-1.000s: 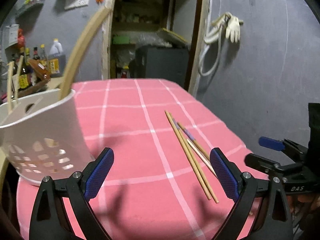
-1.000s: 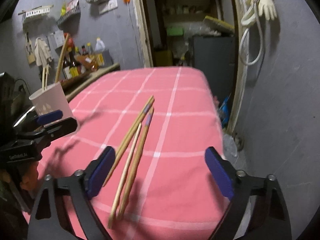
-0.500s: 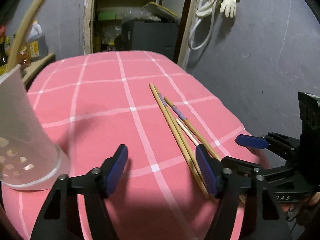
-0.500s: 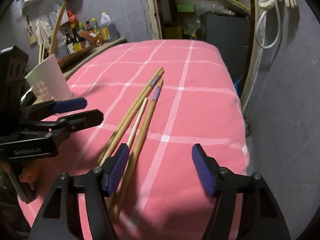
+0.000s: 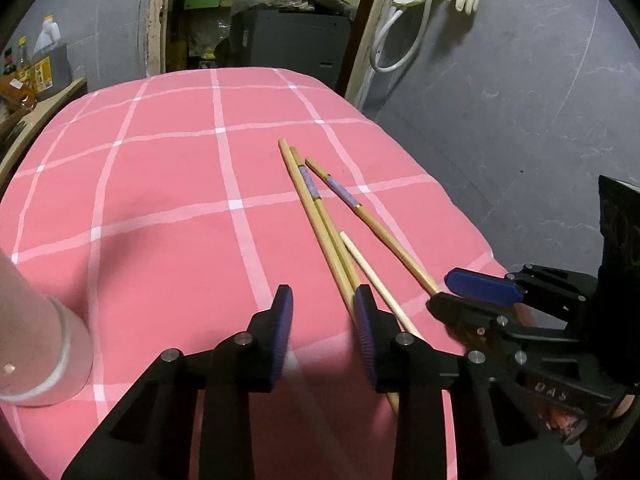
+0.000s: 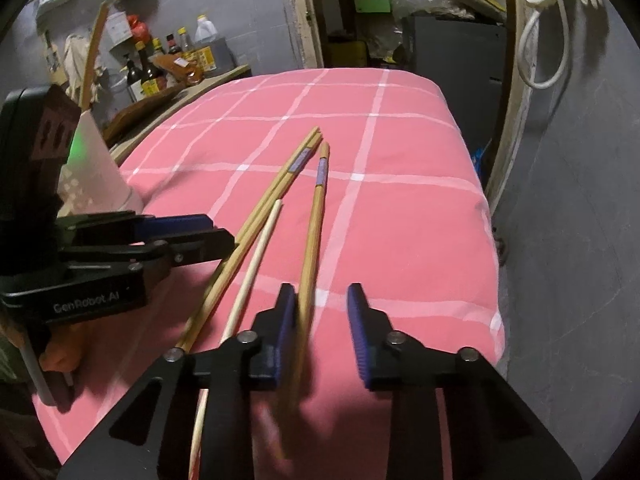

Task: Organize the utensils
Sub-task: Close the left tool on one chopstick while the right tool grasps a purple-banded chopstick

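On the pink checked cloth (image 5: 168, 208) covering the counter, four chopsticks (image 5: 320, 216) lie in a loose fan near its right edge. Left gripper (image 5: 323, 312) is closing over bare cloth; the pair of chopsticks (image 6: 256, 220) passes under its right finger, outside the gap. Right gripper (image 6: 322, 304) is closing too, with a purple-banded chopstick (image 6: 314, 232) just inside its left pad (image 6: 286, 320), perhaps touching, though blur hides it. A white basket (image 6: 96, 176) stands at the counter's left.
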Tool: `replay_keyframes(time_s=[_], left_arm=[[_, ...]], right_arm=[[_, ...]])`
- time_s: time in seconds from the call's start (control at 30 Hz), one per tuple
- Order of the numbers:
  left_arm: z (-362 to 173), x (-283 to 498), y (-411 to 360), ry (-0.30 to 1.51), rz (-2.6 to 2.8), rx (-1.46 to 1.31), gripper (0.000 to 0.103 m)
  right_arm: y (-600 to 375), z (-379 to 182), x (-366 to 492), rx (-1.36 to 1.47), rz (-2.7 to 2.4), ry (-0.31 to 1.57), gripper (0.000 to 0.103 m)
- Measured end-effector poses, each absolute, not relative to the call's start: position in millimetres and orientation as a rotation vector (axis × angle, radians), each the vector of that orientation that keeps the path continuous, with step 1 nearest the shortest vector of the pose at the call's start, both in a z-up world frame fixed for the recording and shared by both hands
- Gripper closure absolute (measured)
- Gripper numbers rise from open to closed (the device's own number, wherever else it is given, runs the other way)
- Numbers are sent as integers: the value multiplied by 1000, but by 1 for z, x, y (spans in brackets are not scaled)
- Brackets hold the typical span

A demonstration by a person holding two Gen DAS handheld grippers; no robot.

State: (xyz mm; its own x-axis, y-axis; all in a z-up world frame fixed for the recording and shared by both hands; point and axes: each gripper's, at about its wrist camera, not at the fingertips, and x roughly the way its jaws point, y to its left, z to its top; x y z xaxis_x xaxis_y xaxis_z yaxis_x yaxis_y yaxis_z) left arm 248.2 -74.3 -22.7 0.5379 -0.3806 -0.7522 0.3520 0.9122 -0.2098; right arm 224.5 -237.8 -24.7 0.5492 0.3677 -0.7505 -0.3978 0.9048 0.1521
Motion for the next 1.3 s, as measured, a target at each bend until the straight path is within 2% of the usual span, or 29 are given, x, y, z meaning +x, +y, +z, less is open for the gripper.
replay_keyframes(time_s=[0.13, 0.27, 0.53, 0.83, 0.97, 1.03, 1.3], left_arm=[[-23, 252, -80, 912, -447, -29, 84], [-23, 258, -84, 915, -440, -17, 91], [-24, 262, -83, 932, -425, -13, 91], [-28, 274, -88, 985, -416, -11, 91], [-27, 277, -84, 1004, -417, -44, 95], [-27, 278, -81, 1016, -412, -66, 96], [-22, 266, -60, 1027, -389, -112, 99]], right_arm=[[-243, -25, 230, -4, 447, 887, 90], [-245, -25, 232, 13, 445, 889, 93], [-246, -26, 236, 19, 448, 898, 94], [-234, -24, 276, -8, 485, 991, 93], [-229, -23, 286, -15, 488, 1024, 94], [-231, -23, 291, 19, 489, 1044, 98], [-254, -29, 275, 323, 528, 1035, 98]])
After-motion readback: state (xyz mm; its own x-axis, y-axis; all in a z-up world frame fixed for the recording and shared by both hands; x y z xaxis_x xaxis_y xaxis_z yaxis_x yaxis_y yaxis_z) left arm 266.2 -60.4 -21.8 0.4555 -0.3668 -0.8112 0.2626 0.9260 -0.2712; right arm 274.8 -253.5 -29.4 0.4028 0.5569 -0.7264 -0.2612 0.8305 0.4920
